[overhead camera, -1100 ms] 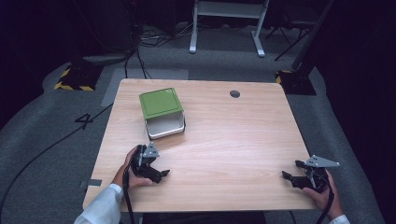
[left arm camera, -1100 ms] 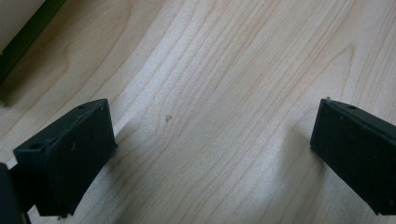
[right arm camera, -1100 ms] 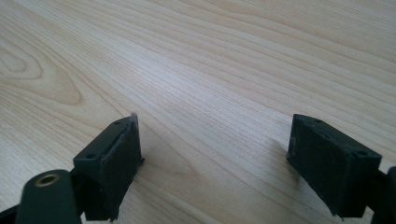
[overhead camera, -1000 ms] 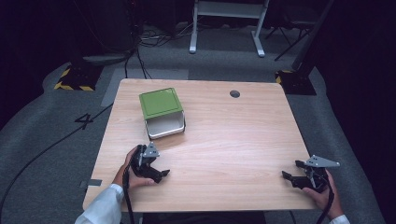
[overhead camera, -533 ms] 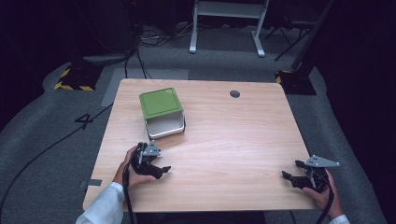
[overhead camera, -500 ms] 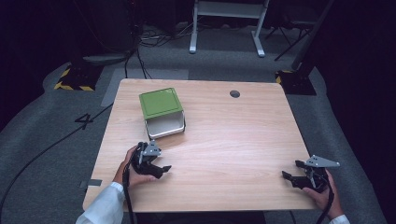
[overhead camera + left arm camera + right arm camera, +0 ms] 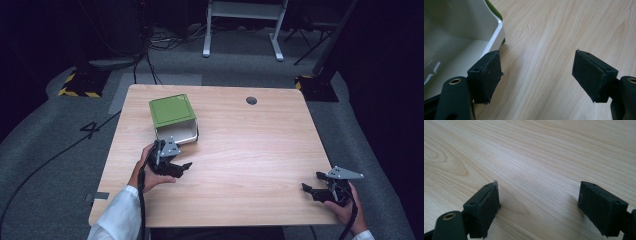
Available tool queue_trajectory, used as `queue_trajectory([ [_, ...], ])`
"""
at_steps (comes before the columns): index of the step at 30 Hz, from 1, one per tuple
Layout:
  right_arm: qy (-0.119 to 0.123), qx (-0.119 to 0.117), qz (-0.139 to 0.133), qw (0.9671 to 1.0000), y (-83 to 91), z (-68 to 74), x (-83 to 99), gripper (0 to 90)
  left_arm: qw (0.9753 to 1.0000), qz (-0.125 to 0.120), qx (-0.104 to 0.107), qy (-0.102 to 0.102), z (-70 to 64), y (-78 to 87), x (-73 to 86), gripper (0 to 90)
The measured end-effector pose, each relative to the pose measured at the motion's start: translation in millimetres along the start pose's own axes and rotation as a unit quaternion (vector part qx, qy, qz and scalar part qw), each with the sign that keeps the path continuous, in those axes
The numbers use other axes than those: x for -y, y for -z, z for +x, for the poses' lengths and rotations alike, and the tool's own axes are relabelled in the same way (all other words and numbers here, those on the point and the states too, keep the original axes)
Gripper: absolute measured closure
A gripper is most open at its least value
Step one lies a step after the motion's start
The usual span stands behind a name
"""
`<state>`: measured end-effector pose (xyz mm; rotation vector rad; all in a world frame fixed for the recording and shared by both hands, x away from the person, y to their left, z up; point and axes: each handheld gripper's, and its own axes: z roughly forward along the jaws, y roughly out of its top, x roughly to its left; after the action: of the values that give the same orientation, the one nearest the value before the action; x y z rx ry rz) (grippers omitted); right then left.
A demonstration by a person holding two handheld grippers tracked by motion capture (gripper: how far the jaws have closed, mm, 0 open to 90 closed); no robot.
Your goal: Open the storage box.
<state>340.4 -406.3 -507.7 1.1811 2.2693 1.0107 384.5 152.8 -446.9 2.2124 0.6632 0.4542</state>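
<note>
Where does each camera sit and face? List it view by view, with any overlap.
High view: above the person's side, looking down at the table, green-lidded box, both hands, left gripper and right gripper.
Left gripper view: rides that gripper, facing the box's white wall; jaws apart.
Right gripper view: rides that gripper, facing bare wood; jaws apart.
Shared: the table; high and left views share the box.

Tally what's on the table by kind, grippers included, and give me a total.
Green-lidded white box: 1
Hand-held grippers: 2, the left gripper just in front of the box and the right gripper near the table's right front corner, both with jaws open and empty
Round dark grommet in the table: 1
Total: 4
</note>
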Motion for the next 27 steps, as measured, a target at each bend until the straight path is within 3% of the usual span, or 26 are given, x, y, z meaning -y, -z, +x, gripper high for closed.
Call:
queue_trajectory([
  [10, 0.000, 0.000, 0.000, 1.0000, 0.1, 0.0, 0.1, 17.5, 0.9998, -0.009, -0.017, -0.007, 6.1, -24.7, -23.6, 23.0],
  [15, 0.000, 0.000, -0.001, 1.0000, 0.3, 0.1, 0.4, 17.5, 0.9996, 0.006, -0.027, -0.008, 12.1, -38.6, -28.7, 20.9],
  [19, 0.000, 0.000, 0.000, 1.0000, 0.4, 0.2, 0.5, 17.4, 0.9997, 0.000, -0.025, 0.005, 18.2, -45.3, -31.7, 20.8],
  [27, 0.000, 0.000, 0.000, 1.0000, 0.5, 0.2, 0.5, 17.5, 0.9996, 0.019, -0.014, 0.015, 25.7, -59.3, -30.1, 22.1],
])
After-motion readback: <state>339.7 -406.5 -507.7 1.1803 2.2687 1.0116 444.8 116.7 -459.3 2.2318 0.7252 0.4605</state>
